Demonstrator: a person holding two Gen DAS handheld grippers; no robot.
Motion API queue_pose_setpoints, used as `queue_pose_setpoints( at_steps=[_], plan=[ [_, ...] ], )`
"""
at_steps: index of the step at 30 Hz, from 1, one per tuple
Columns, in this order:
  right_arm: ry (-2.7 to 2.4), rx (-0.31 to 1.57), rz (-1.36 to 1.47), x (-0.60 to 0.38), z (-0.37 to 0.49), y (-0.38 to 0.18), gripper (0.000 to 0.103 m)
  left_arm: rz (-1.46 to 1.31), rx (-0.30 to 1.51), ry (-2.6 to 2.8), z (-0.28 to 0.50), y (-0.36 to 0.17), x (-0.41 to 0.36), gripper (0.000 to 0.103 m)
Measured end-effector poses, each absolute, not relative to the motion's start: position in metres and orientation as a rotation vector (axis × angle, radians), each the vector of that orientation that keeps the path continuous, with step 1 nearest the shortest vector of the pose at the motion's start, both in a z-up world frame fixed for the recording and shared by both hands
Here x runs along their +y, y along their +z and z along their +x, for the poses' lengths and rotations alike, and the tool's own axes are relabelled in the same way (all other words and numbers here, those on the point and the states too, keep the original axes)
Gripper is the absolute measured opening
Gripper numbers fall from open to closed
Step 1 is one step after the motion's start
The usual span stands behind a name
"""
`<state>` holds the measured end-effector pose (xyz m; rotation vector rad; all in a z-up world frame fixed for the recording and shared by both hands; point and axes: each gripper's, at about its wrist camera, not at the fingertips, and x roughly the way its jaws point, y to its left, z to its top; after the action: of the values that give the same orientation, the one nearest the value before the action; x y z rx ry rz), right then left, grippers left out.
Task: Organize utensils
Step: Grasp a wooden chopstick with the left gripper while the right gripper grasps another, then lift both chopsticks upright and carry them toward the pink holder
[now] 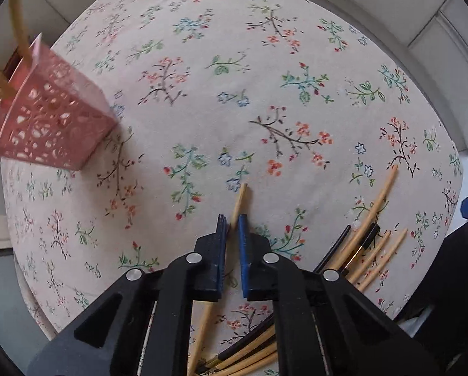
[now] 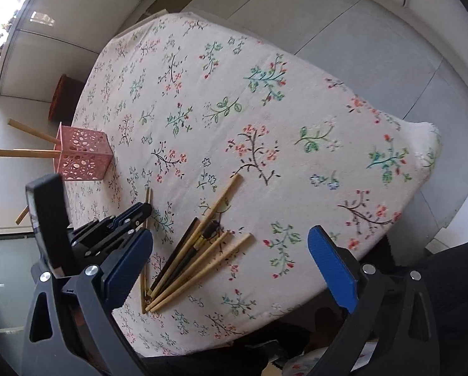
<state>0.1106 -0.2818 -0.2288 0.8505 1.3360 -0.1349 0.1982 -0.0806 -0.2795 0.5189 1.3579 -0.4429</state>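
I'm clamping the left claw (image 1: 233, 224) on one bamboo chopstick (image 1: 241, 199) lying on the surface (image 1: 202, 109), right claw (image 2: 231, 260) released, aiming to lift straight before heading to the pink holder (image 1: 52, 122).

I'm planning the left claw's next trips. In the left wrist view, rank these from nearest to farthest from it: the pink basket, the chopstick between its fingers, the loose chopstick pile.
1. The chopstick, between the left claw fingers.
2. The loose chopstick pile, just to the right on the cloth.
3. The pink basket, far left.
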Motion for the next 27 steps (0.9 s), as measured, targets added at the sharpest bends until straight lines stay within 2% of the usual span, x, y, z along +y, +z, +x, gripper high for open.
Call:
queue_pose_setpoints(
  at_steps=[3, 6, 7, 10, 11, 12, 14, 16, 17, 20, 23, 27],
  plan=[
    [-0.174, 1.375, 0.844, -0.269, 0.128, -0.241, 0.089, 0.485, 1.316, -0.412, 0.199, -0.267, -0.058, 0.006],
    [-0.229, 1.427, 0.817, -0.257, 0.143, -0.254, 0.075, 0.451, 1.273, -0.395, 0.198, -0.251, -0.040, 0.005],
    [-0.249, 1.447, 0.816, -0.253, 0.147, -0.259, 0.067, 0.441, 1.264, -0.394, 0.197, -0.247, -0.032, 0.005],
    [-0.327, 1.449, 0.777, -0.242, 0.153, -0.263, 0.061, 0.410, 1.242, -0.393, 0.193, -0.235, -0.022, 0.005],
    [-0.343, 1.437, 0.759, -0.237, 0.156, -0.261, 0.052, 0.400, 1.237, -0.390, 0.191, -0.232, -0.020, 0.005],
    [-0.370, 1.435, 0.735, -0.232, 0.159, -0.260, 0.048, 0.390, 1.233, -0.386, 0.191, -0.229, -0.016, 0.005],
    [-0.422, 1.421, 0.728, -0.226, 0.163, -0.259, 0.020, 0.372, 1.226, -0.372, 0.192, -0.222, -0.010, 0.005],
    [-0.458, 1.407, 0.726, -0.221, 0.166, -0.257, 0.018, 0.363, 1.217, -0.357, 0.187, -0.217, -0.011, 0.005],
    [-0.455, 1.396, 0.724, -0.219, 0.168, -0.257, 0.012, 0.360, 1.212, -0.351, 0.187, -0.215, -0.009, 0.005],
    [-0.412, 1.364, 0.721, -0.213, 0.175, -0.255, 0.010, 0.416, 1.200, -0.328, 0.190, -0.197, -0.010, 0.004],
    [-0.362, 1.333, 0.861, -0.216, 0.182, -0.255, 0.007, 0.416, 1.124, -0.344, 0.189, -0.167, -0.003, 0.004],
    [-0.320, 1.208, 0.806, -0.219, 0.176, -0.212, 0.007, 0.301, 1.098, -0.394, 0.184, -0.163, 0.020, 0.004]
  ],
)
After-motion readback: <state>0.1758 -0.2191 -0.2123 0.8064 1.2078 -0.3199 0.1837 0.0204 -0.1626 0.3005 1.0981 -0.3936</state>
